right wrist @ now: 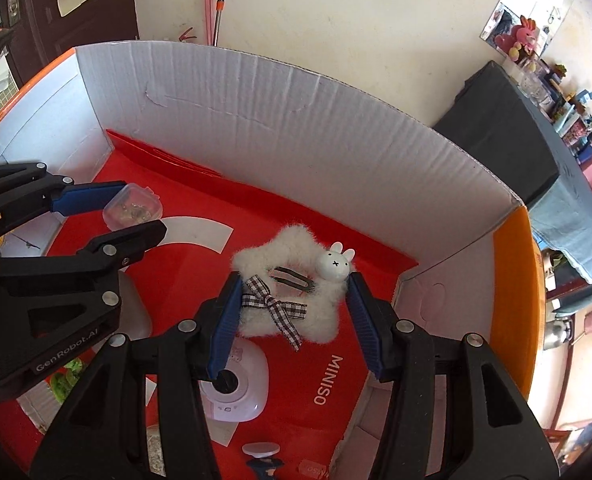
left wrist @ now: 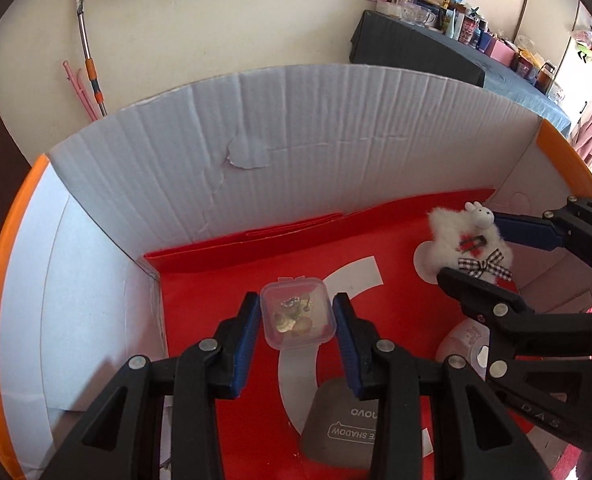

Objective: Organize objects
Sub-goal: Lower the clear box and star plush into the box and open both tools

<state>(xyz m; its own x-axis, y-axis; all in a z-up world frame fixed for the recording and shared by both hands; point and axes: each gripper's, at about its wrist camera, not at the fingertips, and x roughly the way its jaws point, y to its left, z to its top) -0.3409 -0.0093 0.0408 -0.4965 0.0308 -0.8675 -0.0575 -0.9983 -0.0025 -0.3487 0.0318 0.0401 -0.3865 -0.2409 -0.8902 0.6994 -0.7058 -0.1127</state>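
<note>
Clear box (left wrist: 296,312): one, between open left tongs (left wrist: 296,320) | plush star (right wrist: 288,296): one, between open right tongs (right wrist: 296,312)

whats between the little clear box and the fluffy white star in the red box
Nothing lies between the clear box and the fluffy star: just the bare red box floor with its white printed arc, clearest in the right wrist view.

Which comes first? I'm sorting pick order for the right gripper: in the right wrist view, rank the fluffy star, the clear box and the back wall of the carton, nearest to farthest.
1. Fluffy star: between the right gripper fingers.
2. Clear box: off to the left, at the left gripper.
3. Back wall: beyond both, at the carton's far side.
</note>
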